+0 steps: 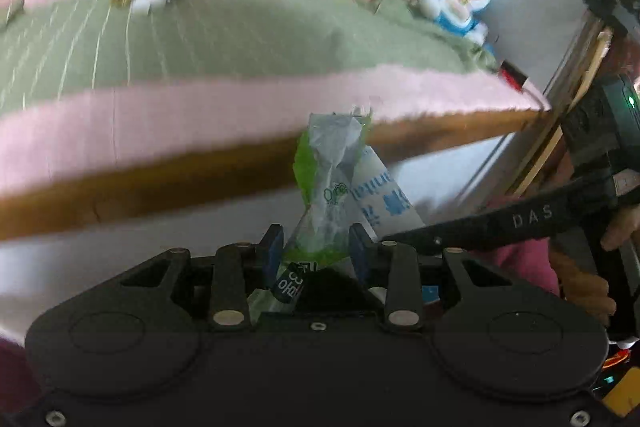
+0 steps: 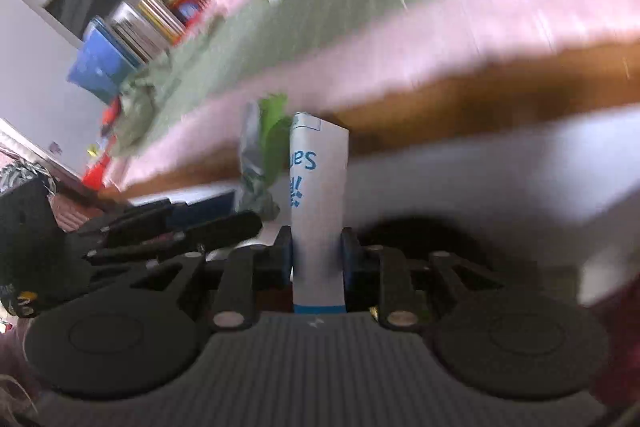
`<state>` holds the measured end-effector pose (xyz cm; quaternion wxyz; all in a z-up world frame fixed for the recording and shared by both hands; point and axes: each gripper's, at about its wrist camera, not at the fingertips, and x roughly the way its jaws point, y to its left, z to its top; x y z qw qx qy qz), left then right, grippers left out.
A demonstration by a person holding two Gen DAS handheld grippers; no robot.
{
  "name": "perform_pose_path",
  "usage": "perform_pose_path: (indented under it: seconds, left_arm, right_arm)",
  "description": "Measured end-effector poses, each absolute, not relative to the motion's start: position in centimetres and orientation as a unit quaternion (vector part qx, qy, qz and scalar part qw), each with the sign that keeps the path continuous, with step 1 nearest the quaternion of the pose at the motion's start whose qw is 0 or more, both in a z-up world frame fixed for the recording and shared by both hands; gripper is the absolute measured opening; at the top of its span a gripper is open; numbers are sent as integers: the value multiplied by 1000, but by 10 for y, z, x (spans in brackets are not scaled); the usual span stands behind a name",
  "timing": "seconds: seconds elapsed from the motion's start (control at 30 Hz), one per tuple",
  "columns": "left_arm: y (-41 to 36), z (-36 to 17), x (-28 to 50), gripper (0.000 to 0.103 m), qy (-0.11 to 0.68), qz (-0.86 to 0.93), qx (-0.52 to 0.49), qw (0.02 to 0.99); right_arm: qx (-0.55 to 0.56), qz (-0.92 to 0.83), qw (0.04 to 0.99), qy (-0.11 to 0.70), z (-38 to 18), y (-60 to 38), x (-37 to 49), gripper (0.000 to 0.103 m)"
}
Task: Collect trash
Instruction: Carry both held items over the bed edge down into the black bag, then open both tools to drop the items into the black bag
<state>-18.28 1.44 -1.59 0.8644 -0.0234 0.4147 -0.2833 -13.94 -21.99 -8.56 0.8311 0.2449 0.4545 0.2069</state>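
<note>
The left tongs [image 1: 318, 247] gripped a crumpled green-and-clear plastic wrapper [image 1: 330, 187]; the right tongs [image 2: 317, 251] clamped a white packet with blue lettering [image 2: 318, 195], beside the bed [image 1: 240, 39].

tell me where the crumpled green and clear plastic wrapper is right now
The crumpled green and clear plastic wrapper is pinched in the left gripper, held in front of the bed's wooden edge, right beside the white and blue packet in the right gripper.

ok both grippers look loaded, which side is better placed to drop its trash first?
Marginal, probably right. The right gripper holds the white-and-blue packet upright and squarely between its fingers. The left gripper pinches a crumpled green wrapper that trails loosely. No bin shows in either view, so reach cannot be compared.
</note>
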Motion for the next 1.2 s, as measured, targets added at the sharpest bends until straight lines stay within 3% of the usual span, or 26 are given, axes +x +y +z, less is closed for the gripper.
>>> perform_pose_path:
  seconds: [0.27, 0.57, 0.67, 0.77, 0.83, 0.9, 1.03, 1.2]
  left_arm:
    - [12, -69, -175, 34, 513, -231, -19, 827]
    - [16, -112, -150, 34, 573, -197, -42, 794]
    - [19, -119, -144, 34, 581, -191, -45, 790]
    - [16, -125, -142, 35, 590, -186, -48, 784]
    - [12, -127, -139, 57, 599, -179, -48, 779]
    - [12, -128, -139, 67, 602, -169, -46, 779]
    - [13, -127, -141, 74, 597, -169, -40, 783]
    - [10, -120, -143, 76, 590, -171, -38, 788]
  right_arm:
    - [275, 131, 780, 547, -139, -218, -132, 29]
    - [317, 107, 738, 587, -172, -218, -119, 34]
    - [320, 104, 733, 592, -174, -217, -117, 37]
    - [321, 99, 732, 592, -176, -218, -114, 52]
    - [326, 96, 731, 591, -177, -220, -113, 65]
    - [331, 94, 731, 589, -176, -222, -113, 69]
    - [338, 92, 734, 582, -173, -225, -114, 73]
    - [336, 93, 740, 576, -169, -228, -115, 77]
